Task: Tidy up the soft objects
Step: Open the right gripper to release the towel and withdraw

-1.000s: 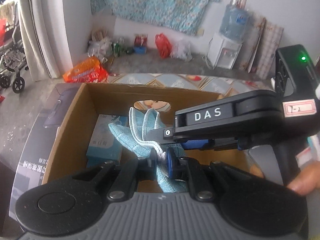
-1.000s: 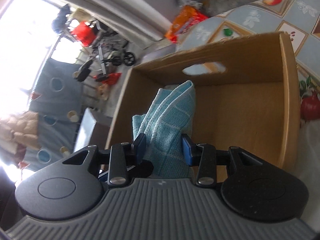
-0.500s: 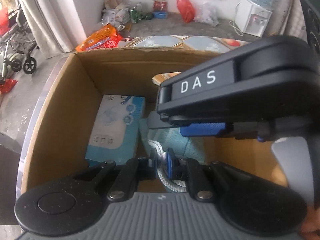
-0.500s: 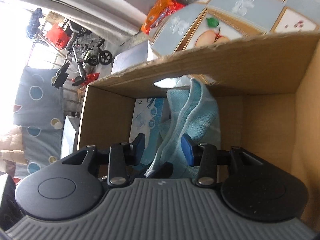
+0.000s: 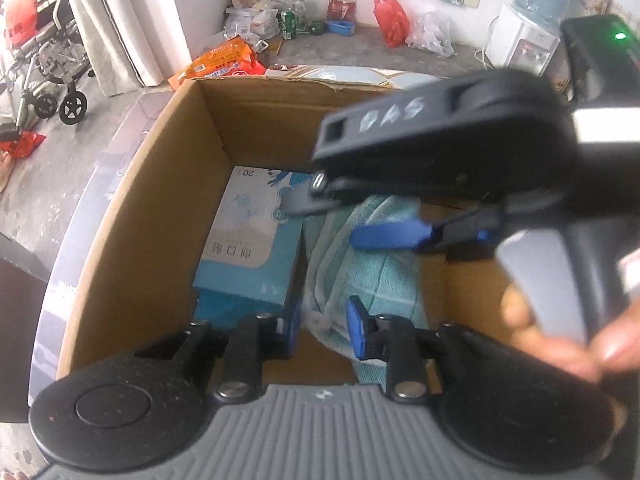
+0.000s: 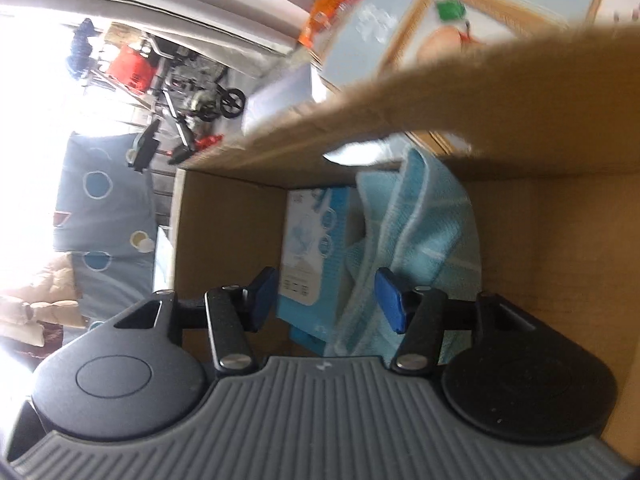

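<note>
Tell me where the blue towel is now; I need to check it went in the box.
In both wrist views the blue towel lies inside the cardboard box, right beside the light-blue carton, with the rest of the box floor bare on its other side.

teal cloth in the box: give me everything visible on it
The teal cloth is a woven towel with pale grid stripes and a lighter hem, loosely folded and crumpled. It lies inside the cardboard box, beside the light blue carton and against its side. A white cord sits at its near edge. Both grippers' jaws have just been opening: the left gripper and right gripper straddle it without pinching.
</note>
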`<move>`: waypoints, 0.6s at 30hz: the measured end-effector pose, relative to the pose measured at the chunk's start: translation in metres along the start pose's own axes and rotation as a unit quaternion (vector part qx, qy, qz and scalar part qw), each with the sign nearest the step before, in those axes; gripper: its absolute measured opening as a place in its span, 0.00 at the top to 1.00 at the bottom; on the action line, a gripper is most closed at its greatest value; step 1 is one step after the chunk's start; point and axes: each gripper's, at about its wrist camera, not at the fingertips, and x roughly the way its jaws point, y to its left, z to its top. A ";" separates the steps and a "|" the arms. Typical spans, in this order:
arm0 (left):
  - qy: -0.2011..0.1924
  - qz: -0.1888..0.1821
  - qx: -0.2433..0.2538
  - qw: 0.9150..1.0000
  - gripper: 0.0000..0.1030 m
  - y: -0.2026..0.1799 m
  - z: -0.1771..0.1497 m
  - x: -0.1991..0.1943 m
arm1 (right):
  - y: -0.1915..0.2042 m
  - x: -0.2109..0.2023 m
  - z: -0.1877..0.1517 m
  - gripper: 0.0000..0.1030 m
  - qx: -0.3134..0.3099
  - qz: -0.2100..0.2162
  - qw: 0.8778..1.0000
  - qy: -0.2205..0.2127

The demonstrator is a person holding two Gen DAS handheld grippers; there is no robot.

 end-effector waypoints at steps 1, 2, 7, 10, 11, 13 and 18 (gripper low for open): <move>-0.004 -0.002 0.000 1.000 0.67 0.000 -0.002 -0.005 | 0.004 -0.007 -0.001 0.46 -0.009 0.005 1.000 -0.005; -0.010 -0.003 0.001 1.000 0.66 -0.001 -0.005 -0.011 | 0.008 -0.016 -0.002 0.45 -0.016 0.010 1.000 -0.011; -0.037 -0.017 -0.002 0.999 0.60 -0.005 -0.018 -0.044 | 0.022 -0.069 -0.013 0.44 -0.039 0.049 0.997 -0.036; -0.059 -0.033 -0.003 0.998 0.58 -0.011 -0.034 -0.074 | 0.023 -0.114 -0.026 0.44 -0.061 0.074 0.994 -0.052; -0.068 -0.039 0.001 0.997 0.56 -0.014 -0.038 -0.083 | 0.023 -0.133 -0.034 0.43 -0.072 0.081 0.992 -0.059; -0.092 -0.055 0.015 0.994 0.49 -0.025 -0.051 -0.107 | 0.018 -0.175 -0.051 0.41 -0.091 0.090 0.989 -0.070; -0.140 -0.104 0.071 0.982 0.38 -0.067 -0.084 -0.157 | -0.016 -0.296 -0.098 0.33 -0.130 0.059 0.982 -0.125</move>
